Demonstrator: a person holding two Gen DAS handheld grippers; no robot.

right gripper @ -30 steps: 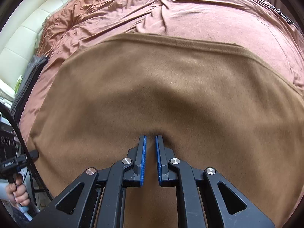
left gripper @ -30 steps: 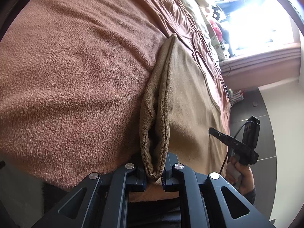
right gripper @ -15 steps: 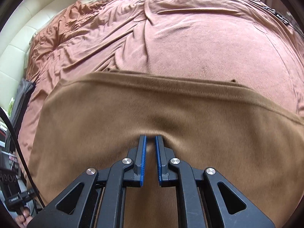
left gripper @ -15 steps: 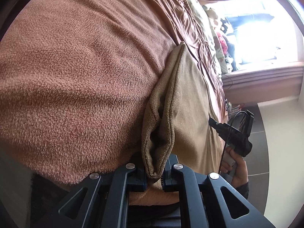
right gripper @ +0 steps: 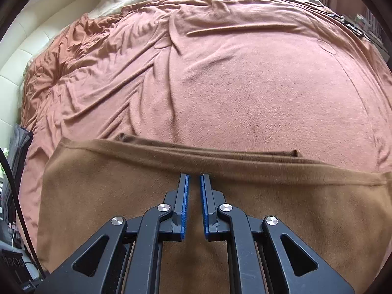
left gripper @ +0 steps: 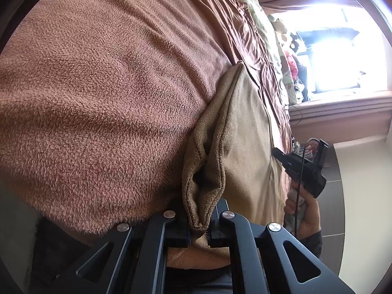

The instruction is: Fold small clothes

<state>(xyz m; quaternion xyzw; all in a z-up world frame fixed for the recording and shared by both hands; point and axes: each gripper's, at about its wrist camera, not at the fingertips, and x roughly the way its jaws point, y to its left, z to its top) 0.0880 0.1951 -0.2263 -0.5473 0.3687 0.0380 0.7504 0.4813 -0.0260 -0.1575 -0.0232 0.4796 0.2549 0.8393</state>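
Note:
A brown fleece cloth [left gripper: 247, 132] lies doubled over on the bed. My left gripper [left gripper: 198, 216] is shut on its folded end, and the layers bulge just ahead of the pads. In the right wrist view the same brown cloth [right gripper: 98, 196] spreads under my right gripper [right gripper: 194, 176]. Its blue pads stand a narrow gap apart and pinch the fabric just short of the cloth's far fold edge [right gripper: 220, 154]. A hand holds the right gripper [left gripper: 301, 169] at the cloth's other side in the left wrist view.
A rust-pink fleece blanket [right gripper: 245, 85] covers the bed, wrinkled toward the far left. A cream padded headboard [right gripper: 14, 56] and a grey fabric pile [right gripper: 19, 152] sit at the left. A bright window [left gripper: 338, 49] and stuffed toys [left gripper: 291, 61] lie beyond the bed.
Both grippers have carried the held cloth forward over the bed. In the right wrist view the cloth's far edge has come down close to the fingertips, and more blanket shows beyond it.

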